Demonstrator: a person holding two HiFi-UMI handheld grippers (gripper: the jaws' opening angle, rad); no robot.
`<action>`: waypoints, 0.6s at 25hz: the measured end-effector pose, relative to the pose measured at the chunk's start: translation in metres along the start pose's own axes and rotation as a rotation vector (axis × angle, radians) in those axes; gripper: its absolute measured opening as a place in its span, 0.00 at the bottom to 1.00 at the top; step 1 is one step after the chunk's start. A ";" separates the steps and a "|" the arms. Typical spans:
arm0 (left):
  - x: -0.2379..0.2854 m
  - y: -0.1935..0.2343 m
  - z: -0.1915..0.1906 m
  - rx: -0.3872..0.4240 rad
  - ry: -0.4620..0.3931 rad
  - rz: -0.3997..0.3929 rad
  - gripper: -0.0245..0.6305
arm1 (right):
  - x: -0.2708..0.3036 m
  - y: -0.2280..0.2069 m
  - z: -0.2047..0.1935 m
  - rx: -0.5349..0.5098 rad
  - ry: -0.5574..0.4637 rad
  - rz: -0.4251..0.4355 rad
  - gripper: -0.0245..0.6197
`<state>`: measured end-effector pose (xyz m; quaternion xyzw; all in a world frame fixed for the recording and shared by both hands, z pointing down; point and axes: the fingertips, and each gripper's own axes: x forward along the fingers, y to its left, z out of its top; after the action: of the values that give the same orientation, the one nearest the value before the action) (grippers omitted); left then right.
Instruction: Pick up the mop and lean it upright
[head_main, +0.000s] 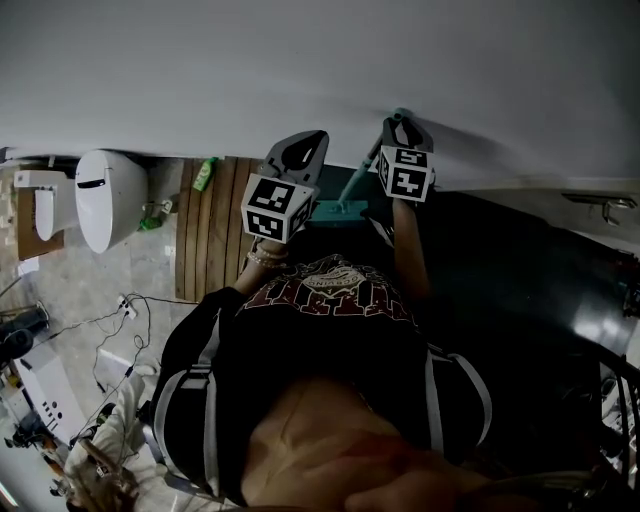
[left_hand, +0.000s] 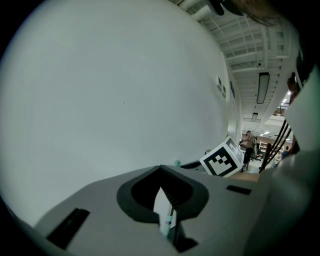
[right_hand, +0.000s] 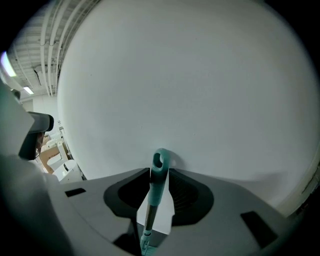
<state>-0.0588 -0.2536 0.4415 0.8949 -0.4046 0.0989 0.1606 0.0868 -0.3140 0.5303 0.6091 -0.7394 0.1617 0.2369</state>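
Mop with a slim teal-gripped handle (right_hand: 159, 167) leans against the plain white wall (right_hand: 200, 75), standing between the right gripper's (right_hand: 160, 181) parted jaws. The left gripper (left_hand: 163, 202) is narrowly open.

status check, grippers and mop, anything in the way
Left gripper open, empty. Right gripper open, mop handle in the gap, top by white wall. Mop head down at wall base. Toilet off left, apart.
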 end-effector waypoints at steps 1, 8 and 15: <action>0.000 0.001 -0.001 -0.002 0.001 0.001 0.11 | 0.002 0.000 0.000 0.003 0.000 -0.002 0.21; -0.004 0.005 0.000 -0.006 -0.005 0.013 0.11 | 0.008 -0.003 0.000 0.039 -0.005 -0.043 0.21; -0.008 0.011 -0.002 -0.007 -0.002 0.014 0.11 | 0.012 -0.003 0.001 0.083 -0.020 -0.048 0.21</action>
<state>-0.0725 -0.2547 0.4429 0.8916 -0.4111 0.0975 0.1628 0.0880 -0.3246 0.5359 0.6377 -0.7195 0.1805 0.2078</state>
